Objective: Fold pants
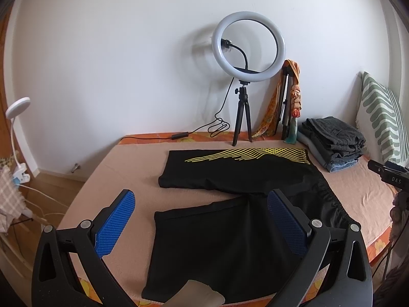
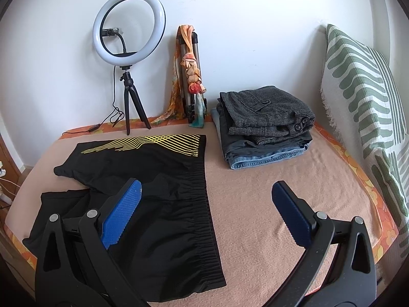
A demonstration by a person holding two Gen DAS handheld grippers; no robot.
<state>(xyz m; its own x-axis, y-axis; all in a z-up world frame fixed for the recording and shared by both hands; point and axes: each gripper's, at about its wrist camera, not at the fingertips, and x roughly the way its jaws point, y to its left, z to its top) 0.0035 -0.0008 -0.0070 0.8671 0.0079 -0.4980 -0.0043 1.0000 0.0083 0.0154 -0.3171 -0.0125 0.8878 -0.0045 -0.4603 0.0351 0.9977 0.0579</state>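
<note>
Both grippers hang wide open and empty: the left gripper (image 1: 202,220) above the near leg of the black, yellow-striped shorts-like pants (image 2: 143,179), the right gripper (image 2: 205,212) over the elastic waistband (image 2: 202,204) at its 9 o'clock. The pants lie spread on the peach blanket-covered bed (image 2: 268,204). Pinching one slippery layer could bunch the fold; swinging toward 1 o'clock risks nudging the folded grey-and-denim clothes pile (image 2: 265,128).

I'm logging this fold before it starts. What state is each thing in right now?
Shorts: spread flat, unfolded, legs apart.
Left gripper: open, empty, over the shorts.
Right gripper: open, empty, over the waistband.
Clothes stack: folded, piled.
Ring light: upright on its tripod; whether lit is unclear.
Pillow: propped upright.
</note>
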